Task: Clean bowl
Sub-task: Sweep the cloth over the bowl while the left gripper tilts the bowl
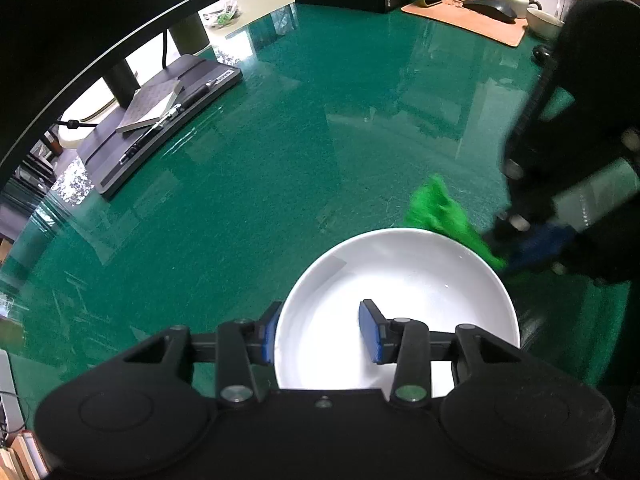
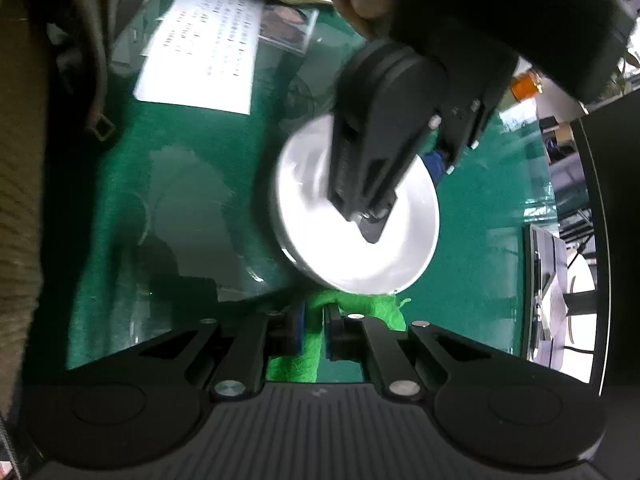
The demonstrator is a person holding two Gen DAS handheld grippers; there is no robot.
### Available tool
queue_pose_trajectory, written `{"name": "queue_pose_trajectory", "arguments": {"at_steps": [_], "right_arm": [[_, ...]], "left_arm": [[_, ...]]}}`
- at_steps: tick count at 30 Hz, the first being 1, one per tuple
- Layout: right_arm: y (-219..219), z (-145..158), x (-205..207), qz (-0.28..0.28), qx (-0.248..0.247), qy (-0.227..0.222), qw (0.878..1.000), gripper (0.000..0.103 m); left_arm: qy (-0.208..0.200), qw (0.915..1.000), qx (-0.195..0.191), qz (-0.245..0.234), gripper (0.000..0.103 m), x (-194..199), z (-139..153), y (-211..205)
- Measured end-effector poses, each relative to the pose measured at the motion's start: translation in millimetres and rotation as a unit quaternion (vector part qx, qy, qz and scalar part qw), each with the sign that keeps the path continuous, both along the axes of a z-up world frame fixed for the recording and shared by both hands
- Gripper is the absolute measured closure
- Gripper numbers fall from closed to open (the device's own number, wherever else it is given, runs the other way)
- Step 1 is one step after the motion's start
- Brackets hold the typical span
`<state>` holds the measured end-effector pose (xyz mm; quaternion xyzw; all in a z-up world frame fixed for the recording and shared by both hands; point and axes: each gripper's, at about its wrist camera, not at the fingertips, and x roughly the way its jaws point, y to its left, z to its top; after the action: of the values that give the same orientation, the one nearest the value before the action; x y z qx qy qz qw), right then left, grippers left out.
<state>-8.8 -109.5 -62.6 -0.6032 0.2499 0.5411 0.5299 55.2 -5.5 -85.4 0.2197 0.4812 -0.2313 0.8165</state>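
Between the blue-padded fingers of the left gripper (image 1: 322,330), which straddle its near rim, one outside and one inside, sits the smooth, round white bowl (image 1: 420,280), glossy and holding nothing, on green glass-topped table (image 1: 280,160), while the right gripper (image 2: 314,330) pinches a fuzzy green cloth (image 2: 308,356) just beyond its jaws.

The white bowl (image 1: 400,280) sat upright on the green table top, shallow, round, glossy and empty inside. A bright green cloth (image 1: 444,216) lay crumpled at its rim on the far right side in the left wrist view, one end draped over the rim's edge.
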Motion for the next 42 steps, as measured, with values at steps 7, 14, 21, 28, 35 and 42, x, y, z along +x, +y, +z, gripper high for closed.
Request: {"name": "queue_pose_trajectory", "arguments": {"at_steps": [7,14,21,28,35,42], "right_arm": [[1,3,3,-0.007,0.007,-0.017,1.0,0.092],[-5,7,-31,0.02,0.016,0.026,0.999,0.094],[-4,2,-16,0.0,0.018,0.014,1.0,0.093],[-3,2,-17,0.021,0.014,0.022,0.999,0.094],[2,0,12,-0.017,0.022,-0.014,1.0,0.095],[-5,-3,-10,0.025,0.004,0.024,0.999,0.093]], "left_arm": [[0.009,0.9994,-0.013,-0.031,0.058,-2,0,-3],[0.018,0.9996,-0.014,-0.018,0.051,6,0,-2],[0.021,0.9996,-0.017,0.011,0.044,-9,1,5],[0.024,0.9997,-0.008,-0.007,0.046,-8,1,5],[0.022,0.9995,-0.008,-0.022,0.045,-6,0,2],[0.021,0.9992,-0.012,-0.033,0.042,-4,-1,-1]]}}
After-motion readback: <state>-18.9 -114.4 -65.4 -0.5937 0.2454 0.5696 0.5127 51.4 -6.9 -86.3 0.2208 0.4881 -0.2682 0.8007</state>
